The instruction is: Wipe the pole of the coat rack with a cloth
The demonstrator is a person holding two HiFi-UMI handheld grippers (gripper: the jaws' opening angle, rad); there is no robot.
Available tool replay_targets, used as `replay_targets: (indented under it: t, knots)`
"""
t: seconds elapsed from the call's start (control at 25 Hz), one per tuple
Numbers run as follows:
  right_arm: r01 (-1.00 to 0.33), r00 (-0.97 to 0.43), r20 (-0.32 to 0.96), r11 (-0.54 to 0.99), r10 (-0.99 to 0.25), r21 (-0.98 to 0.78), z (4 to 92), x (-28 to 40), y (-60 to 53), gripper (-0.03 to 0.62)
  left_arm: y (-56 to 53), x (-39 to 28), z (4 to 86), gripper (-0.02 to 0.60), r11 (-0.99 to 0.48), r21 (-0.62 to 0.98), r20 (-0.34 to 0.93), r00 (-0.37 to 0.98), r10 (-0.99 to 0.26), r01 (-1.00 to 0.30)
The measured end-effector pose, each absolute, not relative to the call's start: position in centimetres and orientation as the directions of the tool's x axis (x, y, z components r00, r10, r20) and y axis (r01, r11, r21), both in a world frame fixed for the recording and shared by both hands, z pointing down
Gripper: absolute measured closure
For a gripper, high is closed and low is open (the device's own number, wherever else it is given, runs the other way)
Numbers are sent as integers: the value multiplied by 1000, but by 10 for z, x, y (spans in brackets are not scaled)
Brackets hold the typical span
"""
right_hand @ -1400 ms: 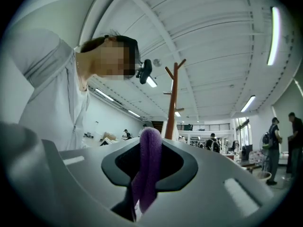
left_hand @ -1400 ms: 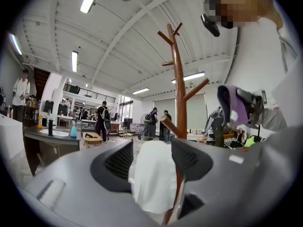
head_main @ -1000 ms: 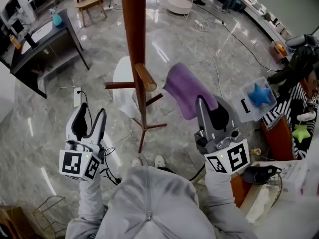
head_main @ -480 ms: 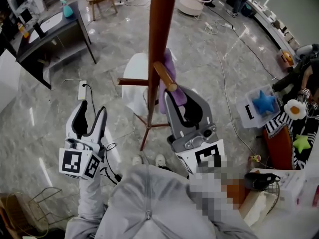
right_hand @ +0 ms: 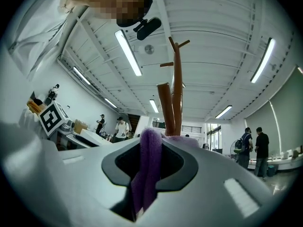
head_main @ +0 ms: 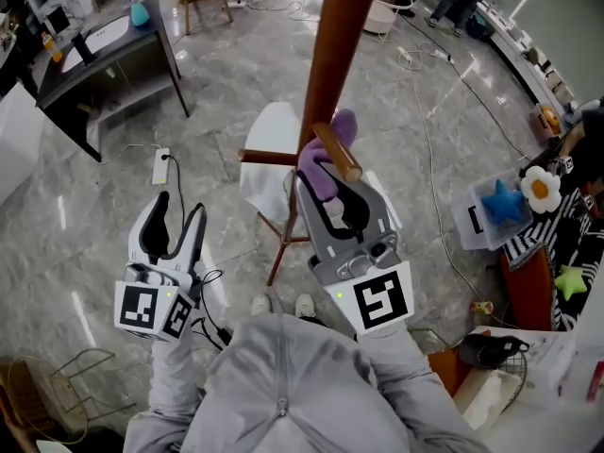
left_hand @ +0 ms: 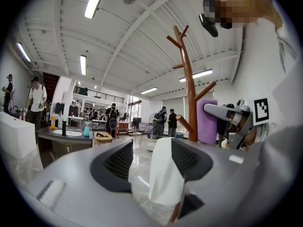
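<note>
At the far left a dark worktop (head_main: 104,59) carries a blue spray bottle (head_main: 139,11). Lower down, our left tool (head_main: 177,217) hangs over the grey marble floor (head_main: 85,215), its jaws spread apart and grasping nothing. In its own view a white shape (left_hand: 165,174) shows through the gap, well beyond the jaws. We think it stands by the foot of the rack, though we cannot make out what it is. Next comes the coat rack's brown wooden pole (head_main: 335,55), upright, with a short peg (head_main: 337,151) jutting toward us. The purple cloth (head_main: 326,163) sits against the pole right at that peg, bunched up. Our right tool (head_main: 332,192) is clenched on the cloth. Its own view shows a purple fold pinched between the two jaws, with the pole rising straight behind. Far right, a blue star (head_main: 497,204) lies in a clear box (head_main: 472,223).
</note>
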State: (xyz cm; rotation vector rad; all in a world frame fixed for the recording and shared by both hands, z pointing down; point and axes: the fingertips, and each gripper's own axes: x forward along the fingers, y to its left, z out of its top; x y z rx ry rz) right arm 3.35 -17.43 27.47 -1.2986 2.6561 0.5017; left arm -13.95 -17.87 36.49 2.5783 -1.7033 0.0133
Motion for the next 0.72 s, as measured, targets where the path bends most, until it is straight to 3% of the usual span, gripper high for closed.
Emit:
replay_targets:
  t: [0.72]
  knots:
    - [-777, -627, -168, 595, -761, 205, 320, 24, -187, 530, -187, -137, 371, 310, -408, 51, 48, 411, -911, -911]
